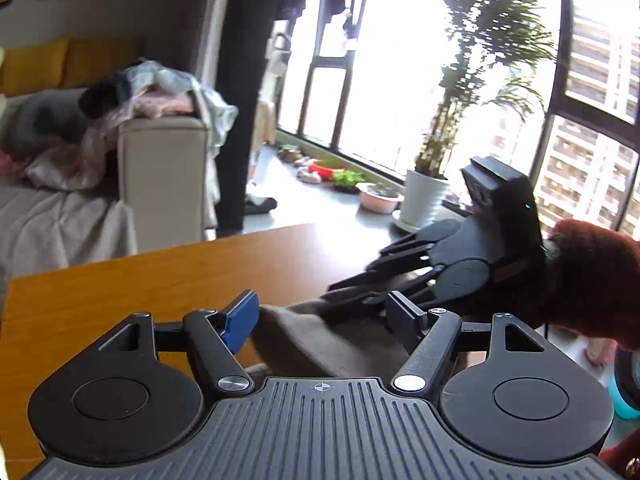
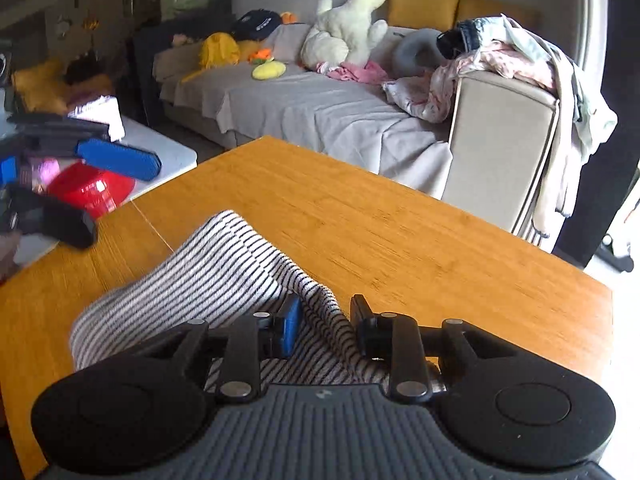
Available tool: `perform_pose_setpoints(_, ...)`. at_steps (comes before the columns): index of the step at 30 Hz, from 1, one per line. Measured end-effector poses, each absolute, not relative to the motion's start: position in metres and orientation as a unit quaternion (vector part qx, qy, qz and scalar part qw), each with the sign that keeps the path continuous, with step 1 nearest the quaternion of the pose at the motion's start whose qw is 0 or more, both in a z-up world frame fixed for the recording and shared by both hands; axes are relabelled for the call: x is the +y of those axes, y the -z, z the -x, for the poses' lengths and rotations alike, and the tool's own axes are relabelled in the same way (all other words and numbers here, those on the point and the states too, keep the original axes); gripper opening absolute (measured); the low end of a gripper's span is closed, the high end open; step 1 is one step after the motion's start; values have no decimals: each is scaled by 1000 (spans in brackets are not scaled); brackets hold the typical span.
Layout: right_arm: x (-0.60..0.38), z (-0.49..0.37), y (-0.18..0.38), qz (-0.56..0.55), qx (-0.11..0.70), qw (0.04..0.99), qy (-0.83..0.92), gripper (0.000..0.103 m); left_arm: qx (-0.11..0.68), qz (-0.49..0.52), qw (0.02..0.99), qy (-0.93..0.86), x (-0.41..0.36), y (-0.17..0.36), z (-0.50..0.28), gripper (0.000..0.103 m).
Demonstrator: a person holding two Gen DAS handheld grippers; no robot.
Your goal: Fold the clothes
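Underneath everything is a wooden table (image 2: pixel 392 216), with a grey-covered sofa (image 2: pixel 320 108) behind it (a plush toy (image 2: pixel 348 28) and heaped laundry (image 2: pixel 504 60) on it) and, in the left camera, a bright window (image 1: pixel 440 60) with a potted plant (image 1: pixel 428 188). A striped garment (image 2: pixel 208 276) lies rumpled on the table. The right gripper (image 2: pixel 326 326) sits low over it, jaws partly apart with a raised fold of cloth between them. The left gripper (image 1: pixel 324 320) is spread wide above the cloth, gripping nothing.
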State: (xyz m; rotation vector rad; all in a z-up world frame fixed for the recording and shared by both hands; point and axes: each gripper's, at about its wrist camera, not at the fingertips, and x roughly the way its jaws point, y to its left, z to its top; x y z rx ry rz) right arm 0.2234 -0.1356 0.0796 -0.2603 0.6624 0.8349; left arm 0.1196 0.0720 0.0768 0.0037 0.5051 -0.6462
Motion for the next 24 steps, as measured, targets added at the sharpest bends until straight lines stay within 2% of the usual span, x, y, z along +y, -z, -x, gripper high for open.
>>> perform_pose_setpoints(1, -139, -224, -84, 113, 313, 856, -397, 36, 242, -14, 913, 327, 59, -78, -121, 77)
perform_pose_setpoints(2, -143, -223, -90, 113, 305, 862, -388, 33, 248, -30, 910, 331, 44, -71, -127, 77)
perform_pose_setpoints(3, -148, -221, -96, 116, 296, 870, -377, 38, 258, -38, 908, 329, 34, -65, -133, 77)
perform_pose_setpoints(4, -154, -219, -103, 116, 284, 879, -365, 39, 268, -42, 906, 325, 27, -58, -139, 72)
perform_pose_setpoints(10, -191, -207, -130, 65, 235, 914, -323, 36, 303, -38, 904, 301, 25, -33, -164, 72)
perform_pose_setpoints(12, -196, -212, -120, 42, 256, 910, -325, 36, 305, -40, 903, 299, 28, -32, -166, 72)
perform_pose_setpoints(17, -188, -237, -46, 39, 344, 901, -263, 37, 312, -44, 903, 291, 33, -29, -165, 72)
perform_pose_setpoints(18, -188, -240, -42, 32, 346, 901, -259, 40, 315, -41, 903, 289, 35, -28, -166, 72)
perform_pose_setpoints(21, -189, -244, -38, 16, 344, 904, -253, 41, 324, -29, 901, 287, 40, -24, -170, 74)
perform_pose_setpoints(24, -186, -235, -40, 41, 339, 907, -246, 42, 331, -19, 898, 288, 44, -20, -172, 80)
